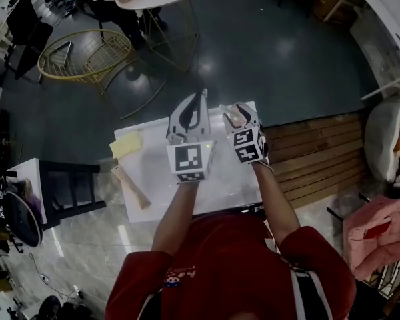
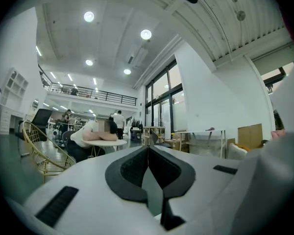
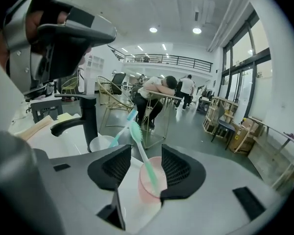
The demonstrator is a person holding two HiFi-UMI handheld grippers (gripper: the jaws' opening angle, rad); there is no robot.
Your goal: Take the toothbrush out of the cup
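A pink cup (image 3: pixel 148 186) stands on the white table (image 1: pixel 157 172) with a green toothbrush (image 3: pixel 138 148) leaning out of it to the left. My right gripper (image 3: pixel 146 151) is open, its jaws on either side of the cup and the brush handle; neither pad visibly presses on them. In the head view the right gripper (image 1: pixel 239 110) sits over the pink cup (image 1: pixel 233 118) near the table's far edge. Just to its left my left gripper (image 1: pixel 201 95) is raised and shut on nothing; in its own view the left gripper (image 2: pixel 148 149) points out into the room.
A white cup (image 3: pixel 101 143) with a blue toothbrush (image 3: pixel 118 129) stands beyond the pink one, beside a black faucet-like stand (image 3: pixel 87 115). A yellow cloth (image 1: pixel 125 144) and a wooden piece (image 1: pixel 132 187) lie at the table's left. A gold wire chair (image 1: pixel 87 55) stands behind.
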